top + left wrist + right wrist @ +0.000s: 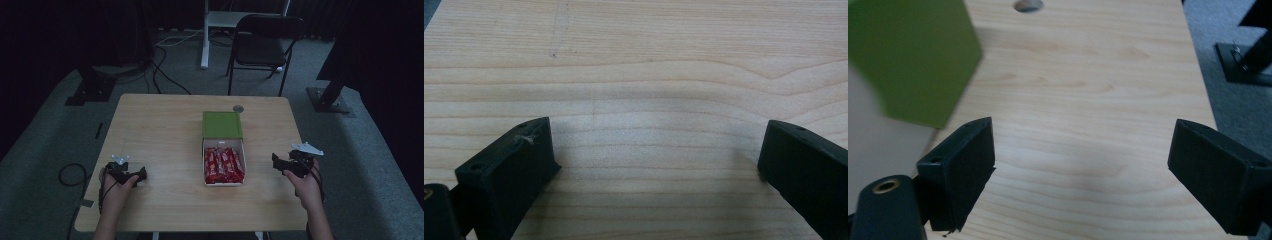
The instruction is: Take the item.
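Observation:
A white box point(223, 143) with its green lid point(222, 124) folded back stands at the middle of the wooden table point(160, 130). Several red-wrapped bars point(223, 165) lie packed inside it. My left gripper point(145, 175) rests on the table near the front left, open, with bare wood between its fingers point(514, 165). My right gripper point(274, 161) sits to the right of the box, also open and holding nothing. In the right gripper view the green lid point(910, 60) and the white box wall point(878, 145) lie to the left of its fingers point(965, 165).
A round cable hole point(238, 108) sits at the table's far edge, behind the box. A black folding chair point(265, 42) and a white desk leg point(205, 35) stand on the grey carpet beyond. Cables point(72, 175) lie on the floor at the left.

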